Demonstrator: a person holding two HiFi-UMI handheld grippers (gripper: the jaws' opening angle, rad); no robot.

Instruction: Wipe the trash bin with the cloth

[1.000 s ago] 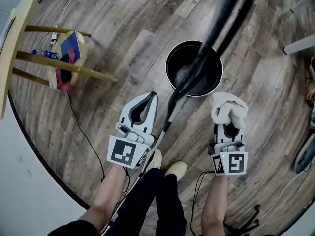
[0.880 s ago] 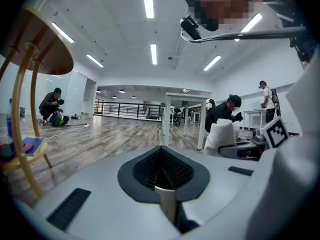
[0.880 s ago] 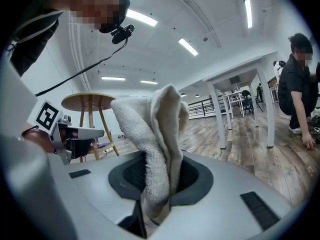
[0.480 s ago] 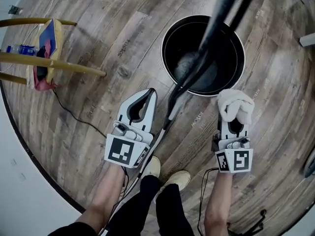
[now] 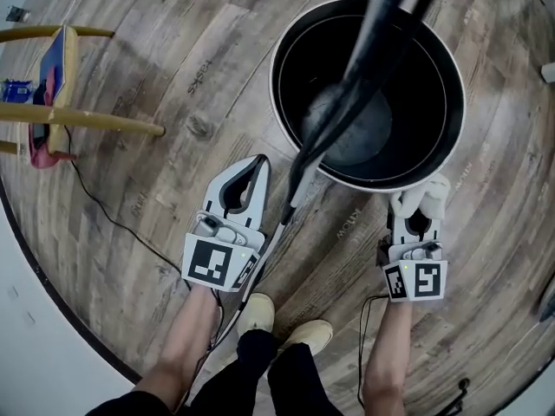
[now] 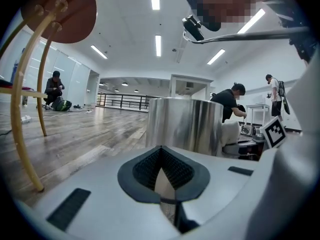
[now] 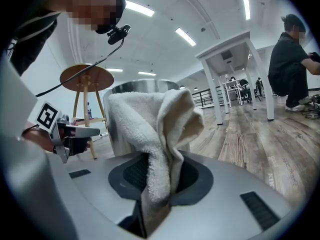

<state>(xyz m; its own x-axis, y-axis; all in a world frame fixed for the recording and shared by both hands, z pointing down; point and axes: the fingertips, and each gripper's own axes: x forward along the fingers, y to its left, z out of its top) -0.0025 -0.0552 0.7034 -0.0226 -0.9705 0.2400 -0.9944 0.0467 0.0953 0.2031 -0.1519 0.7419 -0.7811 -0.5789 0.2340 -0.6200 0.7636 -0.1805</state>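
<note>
A round metal trash bin (image 5: 373,178) with a dark inside stands on the wood floor just ahead of me; its shiny wall (image 6: 184,123) fills the middle of the left gripper view and rises behind the cloth (image 7: 131,91) in the right gripper view. My right gripper (image 5: 418,199) is shut on a white towel cloth (image 5: 427,196), which sits right at the bin's near rim. In the right gripper view the cloth (image 7: 157,134) bunches up between the jaws. My left gripper (image 5: 250,165) is shut and empty, left of the bin and apart from it.
A yellow wooden stool (image 5: 82,118) with a coloured bag (image 5: 48,102) stands at the left. A black cable (image 5: 113,215) runs over the floor. A dark pole (image 5: 364,50) crosses above the bin. Other people (image 7: 292,59) work in the room beyond.
The bin has come closer and larger in the head view. My right gripper with the cloth has advanced to the bin's near rim. The left gripper stays shut, roughly in place.
</note>
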